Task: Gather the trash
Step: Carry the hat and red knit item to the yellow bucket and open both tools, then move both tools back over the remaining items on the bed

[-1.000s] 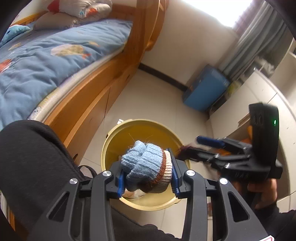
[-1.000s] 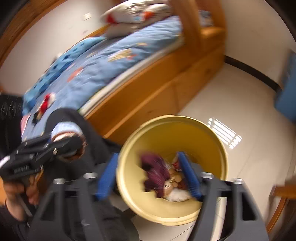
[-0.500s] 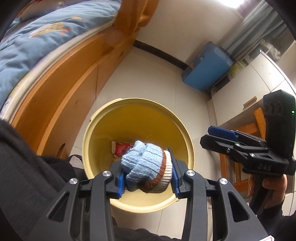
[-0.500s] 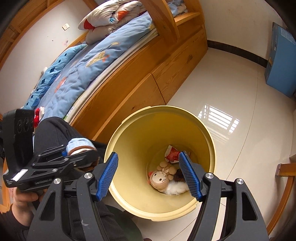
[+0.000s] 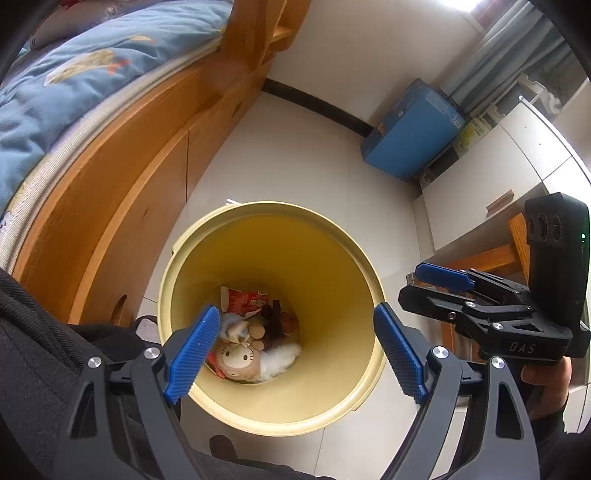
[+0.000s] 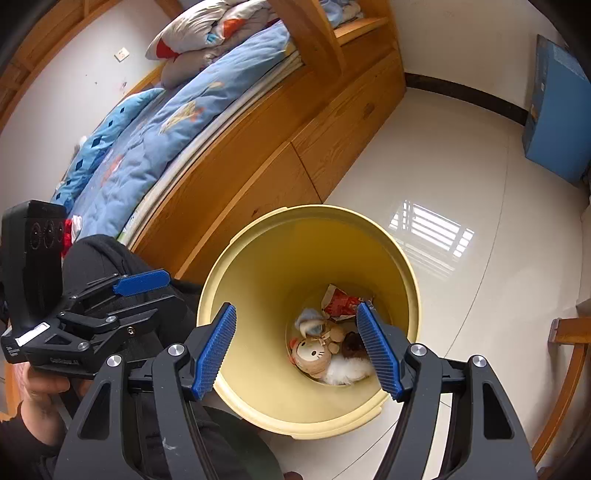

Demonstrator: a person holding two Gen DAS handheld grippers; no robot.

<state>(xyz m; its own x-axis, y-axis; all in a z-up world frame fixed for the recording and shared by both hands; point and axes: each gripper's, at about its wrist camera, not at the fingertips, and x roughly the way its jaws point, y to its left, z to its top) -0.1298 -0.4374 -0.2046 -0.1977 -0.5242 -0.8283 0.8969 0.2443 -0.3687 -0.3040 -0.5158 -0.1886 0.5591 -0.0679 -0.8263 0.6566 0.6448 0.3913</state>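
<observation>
Here both tools hang over a yellow bin that stands on the pale tiled floor just beside the wooden bed frame. The left hand-held gripper has its blue pads spread wide and its jaws are opening — nothing sits between them, only the mouth of the bin below. The right hand-held gripper is likewise spread, its pads apart and empty, one on each side of the bin's opening as its own camera sees it.

Down at the bottom of the bin lies the collected trash: a small blue knitted piece, probably a glove or sock, resting on a plush cat doll in a brown hood. Beside the doll are a white fluffy thing, a dark brownish toy and a red and white wrapper — all touching one another in a heap.

A blue quilt covers the bed, with pillows at its head. A blue box stands against the far wall by grey curtains. The person's dark sleeve shows at the lower left of the left camera's view, and a bare hand grips the right tool's handle.
</observation>
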